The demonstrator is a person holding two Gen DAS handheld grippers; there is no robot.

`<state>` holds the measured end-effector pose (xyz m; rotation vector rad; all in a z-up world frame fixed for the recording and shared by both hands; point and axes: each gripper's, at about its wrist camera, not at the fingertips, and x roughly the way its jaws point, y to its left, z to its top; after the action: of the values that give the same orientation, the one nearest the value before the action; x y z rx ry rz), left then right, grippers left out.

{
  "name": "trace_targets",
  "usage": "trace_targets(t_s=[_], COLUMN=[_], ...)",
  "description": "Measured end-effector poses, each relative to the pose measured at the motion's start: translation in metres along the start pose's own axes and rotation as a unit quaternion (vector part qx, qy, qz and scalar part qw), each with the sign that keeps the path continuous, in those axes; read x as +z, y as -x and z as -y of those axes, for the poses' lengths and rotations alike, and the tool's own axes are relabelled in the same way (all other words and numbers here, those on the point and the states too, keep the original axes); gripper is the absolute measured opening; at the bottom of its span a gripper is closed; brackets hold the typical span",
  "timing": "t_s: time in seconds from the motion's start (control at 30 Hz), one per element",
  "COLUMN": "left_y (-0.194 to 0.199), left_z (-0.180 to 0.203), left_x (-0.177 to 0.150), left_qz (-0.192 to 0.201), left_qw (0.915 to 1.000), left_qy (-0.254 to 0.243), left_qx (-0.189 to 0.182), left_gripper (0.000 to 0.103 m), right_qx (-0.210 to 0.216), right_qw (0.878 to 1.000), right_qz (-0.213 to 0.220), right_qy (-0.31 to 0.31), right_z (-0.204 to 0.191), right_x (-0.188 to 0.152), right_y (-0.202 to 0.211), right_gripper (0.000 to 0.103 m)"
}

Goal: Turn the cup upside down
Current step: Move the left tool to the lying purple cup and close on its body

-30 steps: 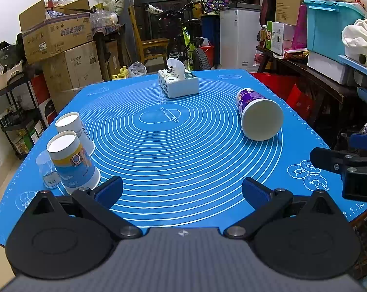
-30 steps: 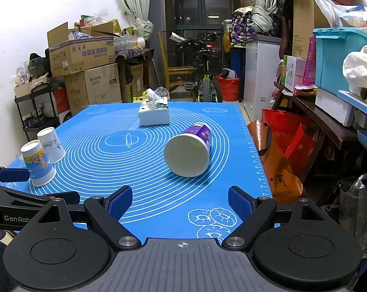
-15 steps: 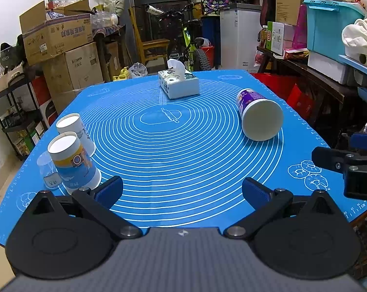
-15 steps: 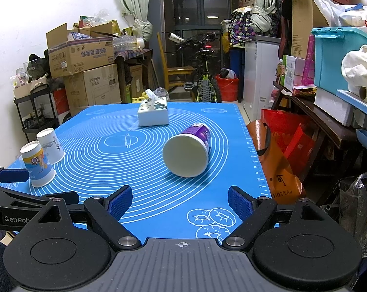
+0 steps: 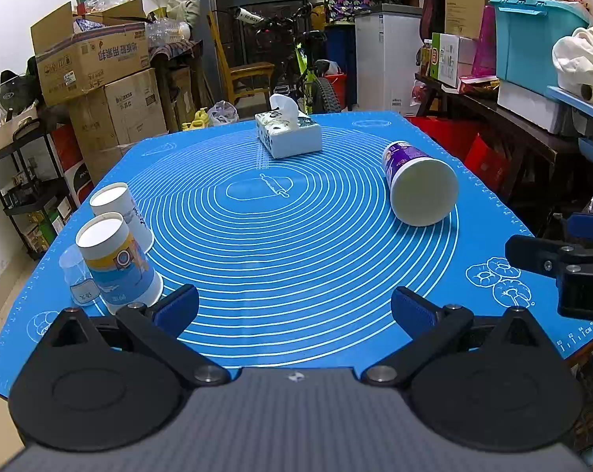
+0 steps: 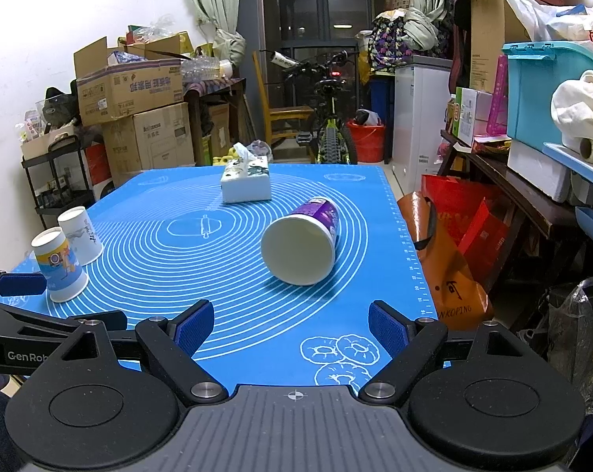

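Observation:
A purple-and-white paper cup lies on its side on the blue mat, its wide end toward me; it also shows in the right wrist view. Two paper cups stand upside down at the mat's left: a blue-and-yellow one and a white one behind it. My left gripper is open and empty over the mat's near edge. My right gripper is open and empty, short of the lying cup.
A tissue box stands at the far middle of the mat. A small clear cup stands beside the blue-and-yellow cup. Cardboard boxes, a bicycle and shelves surround the table; red and orange bags hang off its right side.
Both grippers have drifted only slightly; the views are nearly the same. The cups have not moved.

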<state>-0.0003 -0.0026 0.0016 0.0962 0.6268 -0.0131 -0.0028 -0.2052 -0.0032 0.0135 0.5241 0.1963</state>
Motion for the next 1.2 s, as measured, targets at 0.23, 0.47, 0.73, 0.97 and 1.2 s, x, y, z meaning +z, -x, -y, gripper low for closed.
trace_targets(t_s=[0.23,0.47,0.73,0.97,1.2], left_y=[0.0,-0.006,-0.027,-0.072,-0.107], left_z=[0.0,-0.001,0.014,0.036,0.07], left_x=[0.0,0.005,0.036,0.07,0.1], left_qz=[0.001,0.002,0.009,0.016,0.037], left_qw=[1.0,1.0,0.9997,0.9991,0.9977], left_qy=[0.0,0.004,-0.011,-0.018,-0.029], left_qx=[0.0,0.001,-0.02,-0.036,-0.048], left_gripper=[0.103,0.102,0.103,0.103,0.103], right_qx=[0.0,-0.002,-0.015,-0.038,-0.062], right_qw=[1.0,1.0,1.0,0.999,0.997], right_qz=[0.0,0.004,0.013,0.021,0.022], right_qy=[0.0,-0.004,-0.011,-0.022,-0.045], right_z=[0.0,0.005,0.029,0.052,0.08], right_x=[0.001,0.002,0.016,0.029,0.036], right_y=[-0.001,-0.003,-0.016,-0.039,-0.063], right_gripper=[0.087,0.087,0.087,0.087,0.087])
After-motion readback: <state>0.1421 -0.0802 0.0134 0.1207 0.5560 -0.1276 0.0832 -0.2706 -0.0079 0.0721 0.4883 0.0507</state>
